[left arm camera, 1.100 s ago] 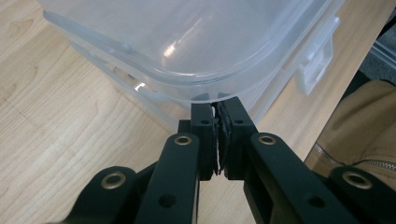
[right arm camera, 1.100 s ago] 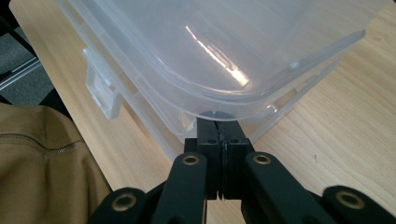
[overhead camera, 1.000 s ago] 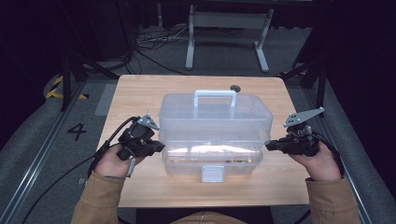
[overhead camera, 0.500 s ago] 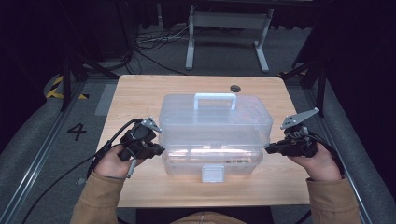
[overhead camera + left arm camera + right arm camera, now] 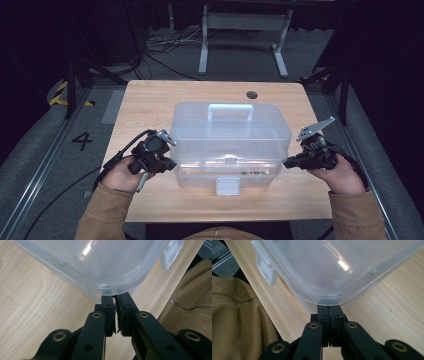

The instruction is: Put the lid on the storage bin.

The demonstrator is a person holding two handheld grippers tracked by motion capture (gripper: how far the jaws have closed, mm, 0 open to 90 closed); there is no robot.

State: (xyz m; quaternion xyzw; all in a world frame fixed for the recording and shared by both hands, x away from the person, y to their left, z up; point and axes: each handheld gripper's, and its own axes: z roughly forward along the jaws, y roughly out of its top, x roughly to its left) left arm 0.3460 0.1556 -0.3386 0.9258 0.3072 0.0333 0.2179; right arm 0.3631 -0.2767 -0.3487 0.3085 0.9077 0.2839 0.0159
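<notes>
Left gripper [image 5: 115,305] jaws were nearly closed, a thin gap between pads, gripping nothing, tips under the clear plastic box [image 5: 231,142] rim at its left corner. Right gripper [image 5: 329,310] jaws were pressed together, empty, under the right corner. Box sat mid-table [image 5: 150,105], lid on.

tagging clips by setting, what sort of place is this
Probably a lab or studio set up for recording, not a home. A lone wooden table stands between floor rails, loose cables lie behind it by a metal stand, and a "4" marks the floor.
</notes>
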